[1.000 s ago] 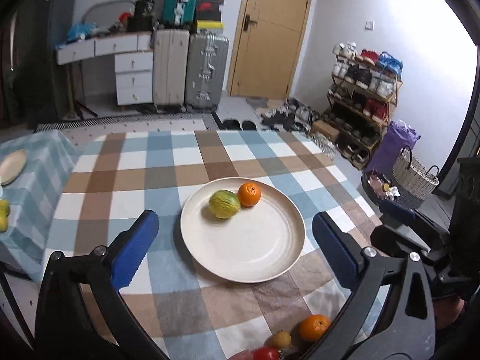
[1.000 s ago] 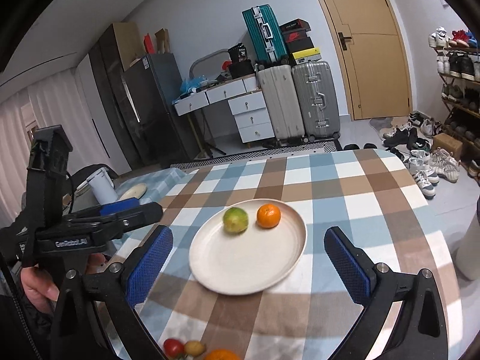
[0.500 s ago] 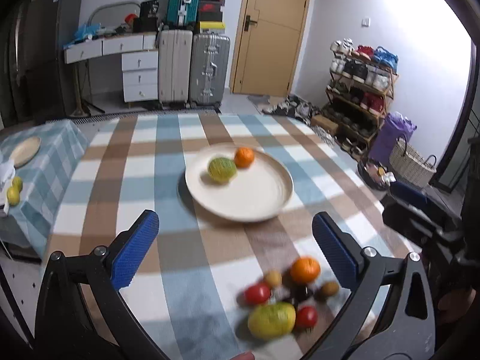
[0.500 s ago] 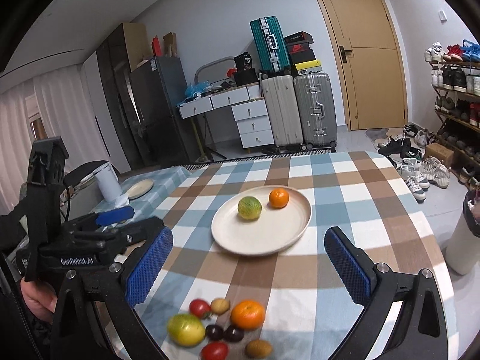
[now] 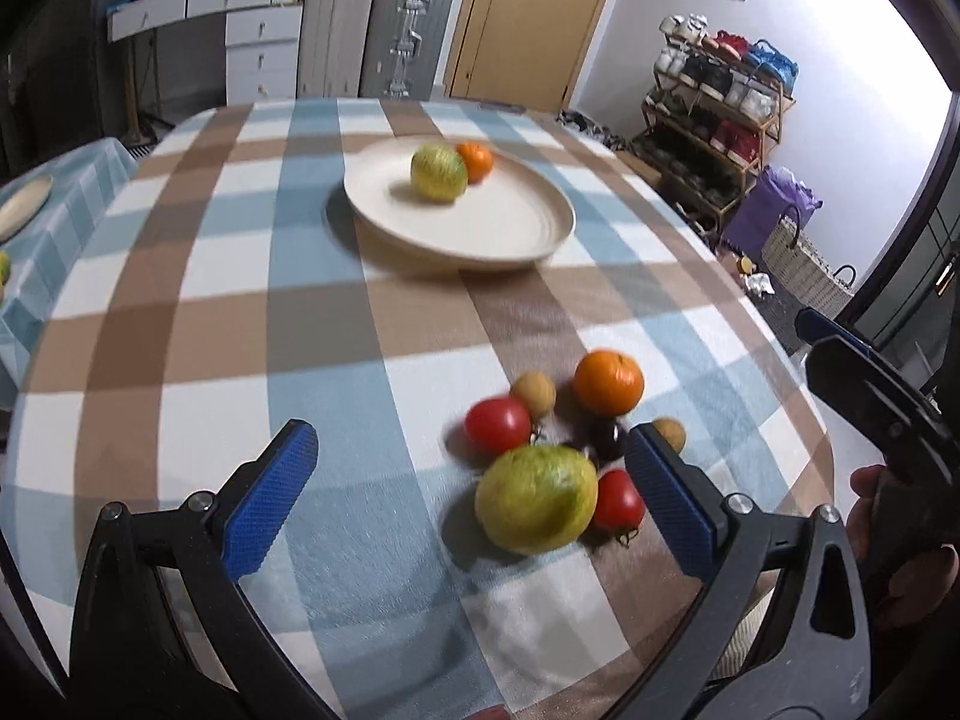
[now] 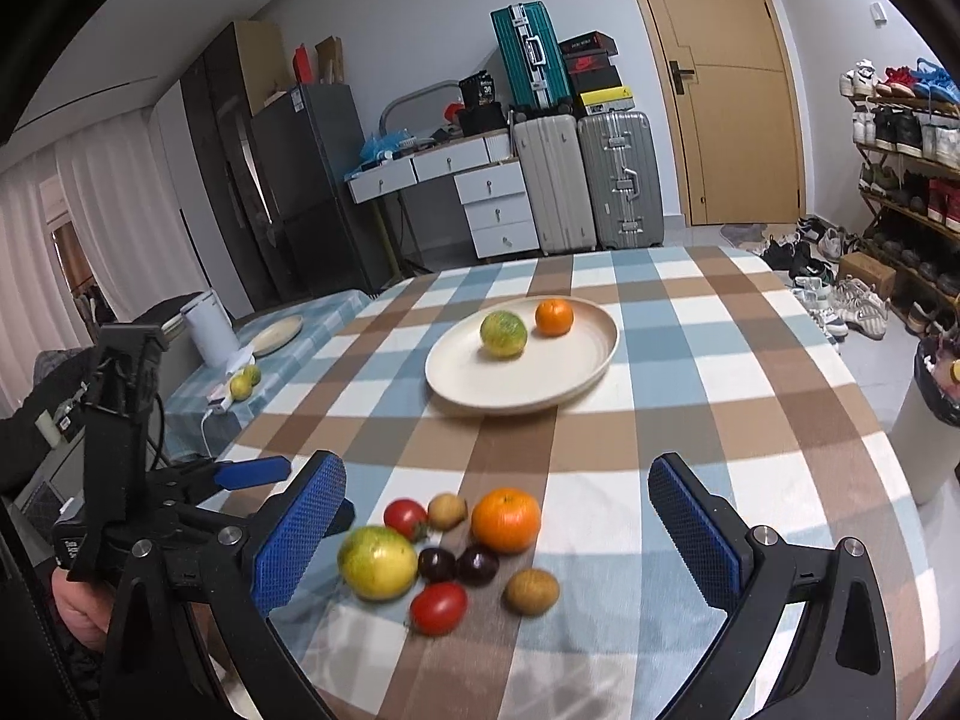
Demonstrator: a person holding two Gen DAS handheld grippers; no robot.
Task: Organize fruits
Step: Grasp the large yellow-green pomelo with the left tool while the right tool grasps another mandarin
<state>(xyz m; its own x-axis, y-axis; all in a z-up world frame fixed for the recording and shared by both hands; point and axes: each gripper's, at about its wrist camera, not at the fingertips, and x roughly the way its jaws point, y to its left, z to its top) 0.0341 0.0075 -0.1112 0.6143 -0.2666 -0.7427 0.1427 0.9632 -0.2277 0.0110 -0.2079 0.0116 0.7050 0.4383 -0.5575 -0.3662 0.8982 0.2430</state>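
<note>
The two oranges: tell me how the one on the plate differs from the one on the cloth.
The plate orange lies on the cream plate beside one green-yellow fruit; the cloth orange lies on the checked tablecloth in a cluster of tomatoes, dark fruits and brown ones. The plate orange is farther from both grippers; the cloth orange is near. Both are round, orange and ungripped.

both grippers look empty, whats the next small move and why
Probably lower the right hand-held gripper onto the loose orange. Both grippers are open and empty, the plate already holds an orange and a green fruit, and this orange sits between the right gripper's fingers at the near pile's edge.
</note>
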